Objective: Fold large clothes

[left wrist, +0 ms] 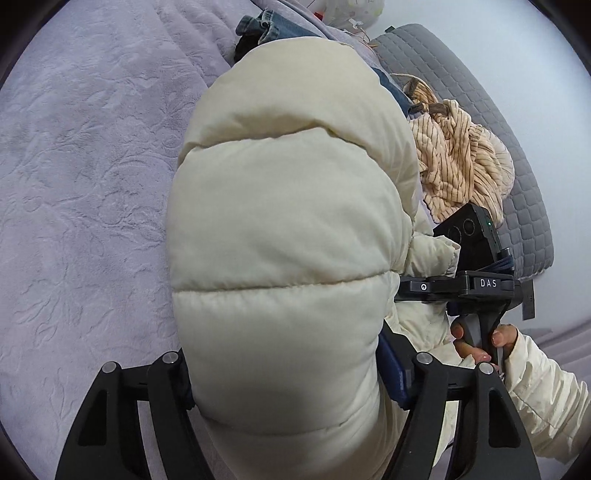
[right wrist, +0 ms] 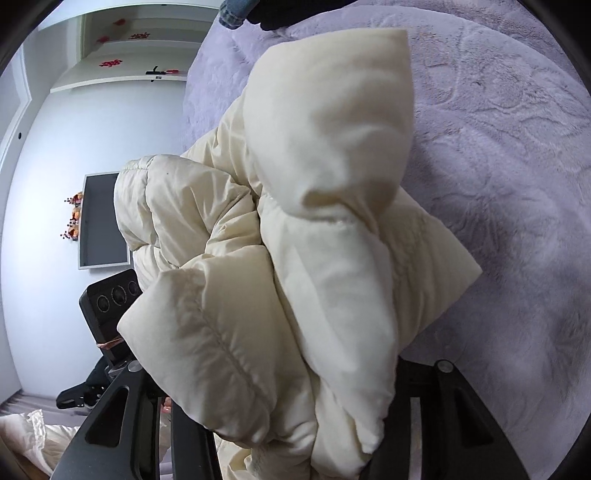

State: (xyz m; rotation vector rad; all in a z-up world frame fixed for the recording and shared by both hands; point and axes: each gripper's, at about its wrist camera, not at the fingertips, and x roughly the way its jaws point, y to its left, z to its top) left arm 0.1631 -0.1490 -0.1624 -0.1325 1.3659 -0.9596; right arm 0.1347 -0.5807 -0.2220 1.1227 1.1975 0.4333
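Note:
A cream puffer jacket is held up over a lilac embossed bedspread. In the left wrist view a thick quilted roll of it bulges between the fingers of my left gripper, which is shut on it. In the right wrist view the bunched jacket fills the gap of my right gripper, also shut on it; the fingertips are buried in the fabric. A hand in a cream sleeve holds the right tool's black housing beside the jacket. The left tool's housing shows at the left.
A beige striped garment lies crumpled by a grey quilted headboard. Denim and a dark garment lie at the far end of the bedspread. A wall-mounted screen and white shelves are off the bed.

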